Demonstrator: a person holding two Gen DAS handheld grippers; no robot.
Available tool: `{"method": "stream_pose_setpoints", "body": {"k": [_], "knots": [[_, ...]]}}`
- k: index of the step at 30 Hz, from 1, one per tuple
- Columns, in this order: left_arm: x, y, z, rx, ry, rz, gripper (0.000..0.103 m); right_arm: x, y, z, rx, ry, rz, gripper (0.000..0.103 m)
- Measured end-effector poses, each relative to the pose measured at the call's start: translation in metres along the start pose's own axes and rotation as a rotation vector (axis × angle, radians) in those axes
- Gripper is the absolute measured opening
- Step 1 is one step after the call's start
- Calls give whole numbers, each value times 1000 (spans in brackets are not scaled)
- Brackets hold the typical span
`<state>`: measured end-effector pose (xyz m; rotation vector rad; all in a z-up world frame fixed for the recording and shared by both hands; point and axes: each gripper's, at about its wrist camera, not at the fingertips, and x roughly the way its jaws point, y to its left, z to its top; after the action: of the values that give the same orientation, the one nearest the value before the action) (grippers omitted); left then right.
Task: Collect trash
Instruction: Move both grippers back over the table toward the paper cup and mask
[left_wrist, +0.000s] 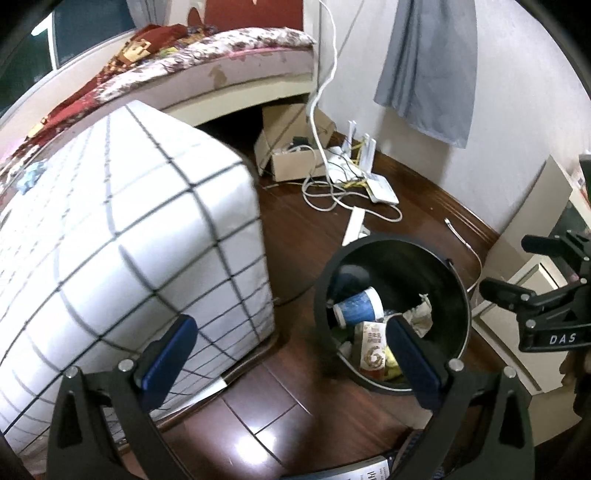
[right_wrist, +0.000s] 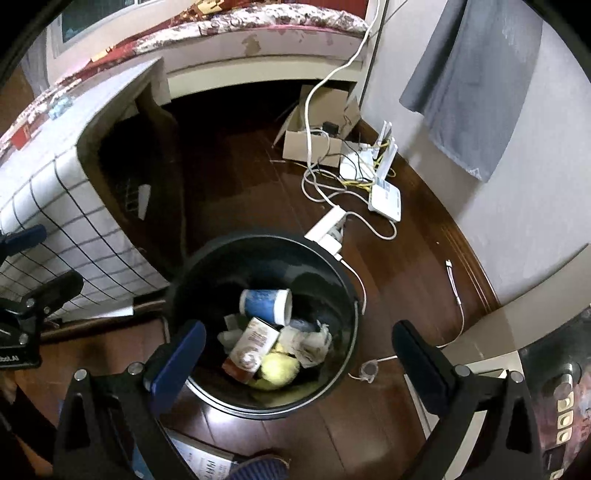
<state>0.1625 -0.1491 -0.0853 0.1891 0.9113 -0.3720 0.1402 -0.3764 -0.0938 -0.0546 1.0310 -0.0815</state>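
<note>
My left claw (left_wrist: 291, 354) stands wide open with nothing between its 2 blue pads; my right claw (right_wrist: 299, 354) is likewise spread wide and empty. The black bin (right_wrist: 343, 373) sits on the dark wood floor (right_wrist: 388, 280) directly below and ahead of my right claw, and ahead and to the right of my left one. Inside it lie a blue paper cup (right_wrist: 266, 305), a tan carton (right_wrist: 251, 345), crumpled white paper (right_wrist: 310, 343) and something yellow (right_wrist: 279, 367). Judgement: both claws being empty over a bin that already holds litter, the step in hand is a search for the next piece. Candidates are few: a flat white sheet (left_wrist: 212, 387) lies at the foot of the checked cover (left_wrist: 122, 240) to the left of my left claw, and printed paper (right_wrist: 207, 461) lies beneath my right claw. Cables (right_wrist: 325, 184) and a router (right_wrist: 386, 197) lie well beyond the bin; I would leave them. The next move calls for lowering 1 claw to the sheet and pinching its edge, since flat paper on a floor offers little to grip.
</note>
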Motion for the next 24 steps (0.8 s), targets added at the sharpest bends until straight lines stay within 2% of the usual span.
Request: {"method": "stream_pose_setpoints", "body": {"k": [8, 14, 24], "knots": [[-22, 22, -6, -30, -31, 62, 103, -12, 30, 9, -48, -19, 24, 102], [-47, 45, -4, -65, -66, 82, 103, -33, 55, 28, -86, -86, 52, 102], [-68, 90, -5, -159, -114, 124, 103, -47, 108, 50, -168, -142, 102, 102]]}}
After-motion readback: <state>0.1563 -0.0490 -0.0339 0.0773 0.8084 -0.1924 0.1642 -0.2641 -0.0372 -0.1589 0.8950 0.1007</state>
